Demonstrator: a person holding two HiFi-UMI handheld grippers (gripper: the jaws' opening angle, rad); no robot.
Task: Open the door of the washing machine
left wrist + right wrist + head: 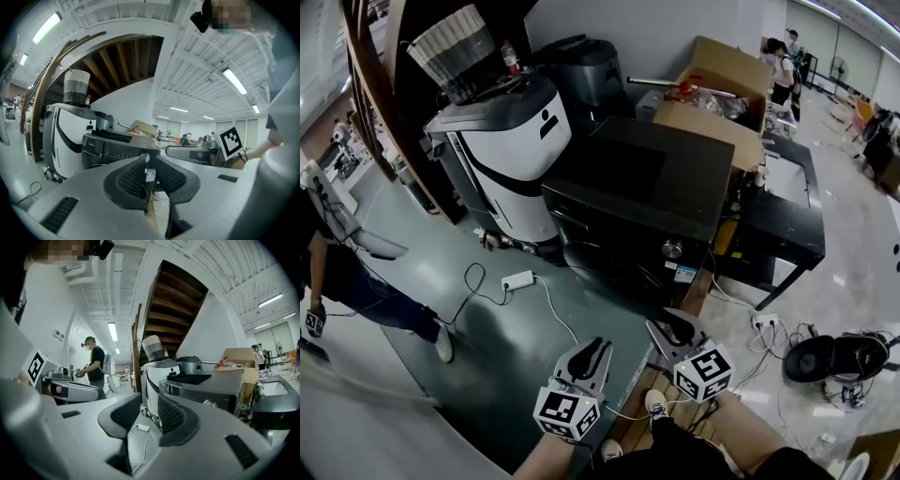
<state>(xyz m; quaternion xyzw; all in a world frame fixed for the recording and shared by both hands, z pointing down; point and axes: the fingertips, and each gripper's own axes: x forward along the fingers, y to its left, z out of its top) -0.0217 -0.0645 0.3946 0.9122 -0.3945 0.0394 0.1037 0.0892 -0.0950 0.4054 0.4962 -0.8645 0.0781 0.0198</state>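
A: What's at the far left?

B: A person (356,281), partly cut off by the frame edge, standing on the floor (487,356). To their right is a white machine (502,159) with a woven basket (450,47) on top. A power strip (517,279) lies on the floor near it.

A: And the left gripper?

B: The left gripper (149,161) is released. Its jaws stand a narrow gap apart with nothing pinched, and it is well short of the washing machine (637,187).

A: Where does that stand?

B: It's the black box in the middle, just right of the white machine and beyond both grippers. From above its front is dark and steeply foreshortened. A knob (672,248) shows, but I cannot make out the door. In the left gripper view the jaws cover the lower front.

A: The right gripper?

B: The right gripper (149,404) gapes wider and is empty. It is also apart from the washing machine.

A: Further right?

B: A cardboard box (722,84) stands behind the washing machine, its contents too small to tell. A fan (825,358) lies on the floor at the right.
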